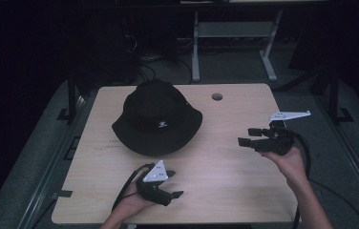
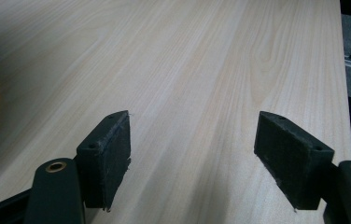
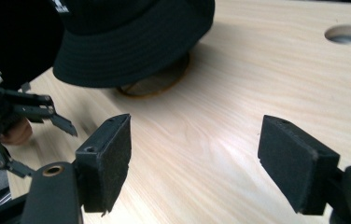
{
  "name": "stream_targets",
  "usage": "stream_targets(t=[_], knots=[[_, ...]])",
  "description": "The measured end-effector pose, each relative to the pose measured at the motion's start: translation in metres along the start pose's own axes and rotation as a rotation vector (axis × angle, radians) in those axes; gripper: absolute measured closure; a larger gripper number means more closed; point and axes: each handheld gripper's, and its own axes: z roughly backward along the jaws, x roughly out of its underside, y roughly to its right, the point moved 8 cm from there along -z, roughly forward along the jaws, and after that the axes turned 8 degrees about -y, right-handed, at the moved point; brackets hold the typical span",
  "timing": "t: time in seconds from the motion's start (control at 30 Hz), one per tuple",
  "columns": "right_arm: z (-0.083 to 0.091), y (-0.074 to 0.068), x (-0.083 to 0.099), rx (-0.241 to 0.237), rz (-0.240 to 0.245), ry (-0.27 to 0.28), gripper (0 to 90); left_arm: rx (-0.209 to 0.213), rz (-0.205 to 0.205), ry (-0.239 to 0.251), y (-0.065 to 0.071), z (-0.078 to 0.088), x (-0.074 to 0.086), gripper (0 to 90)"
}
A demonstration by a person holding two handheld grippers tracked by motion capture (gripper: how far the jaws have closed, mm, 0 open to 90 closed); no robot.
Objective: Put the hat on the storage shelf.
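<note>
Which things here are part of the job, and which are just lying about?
In use: black bucket hat, left claw, right claw, both open and empty.
Lying about: round hole in the table, metal frame behind the table.

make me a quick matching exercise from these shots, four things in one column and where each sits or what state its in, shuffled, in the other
Things:
1. black bucket hat
2. round hole in the table top
3. left gripper
4. right gripper

Places or states:
A. held above the right part of the table, jaws open, pointing toward the hat
B. near the far edge, right of the hat
C. resting at the left of the far half of the table, on something round with an orange rim
D. near the front edge, jaws open with nothing between them

Pairs: 1-C, 2-B, 3-D, 4-A
</note>
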Motion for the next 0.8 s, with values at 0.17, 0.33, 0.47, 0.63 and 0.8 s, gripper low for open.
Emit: stream_targets(t=[0.17,0.33,0.47,0.63,0.8], knots=[[0.001,0.005,0.013,0.002,-0.021,-0.003,24.7,-0.002,0.002,0.000,-0.001,0.000,0.000,26.6],[0.001,0.009,0.027,0.009,-0.033,-0.004,23.9,-0.004,0.004,-0.001,-0.002,0.001,0.001,26.5],[0.001,0.011,0.037,0.011,-0.047,-0.007,22.2,-0.007,0.004,-0.004,-0.003,0.002,0.002,26.4],[0.002,0.012,0.047,0.023,-0.049,-0.014,20.5,-0.007,0.013,-0.003,-0.003,0.002,0.002,25.8],[0.005,0.012,0.054,0.034,-0.035,-0.013,19.7,-0.012,0.015,-0.008,-0.004,0.002,0.003,24.7]])
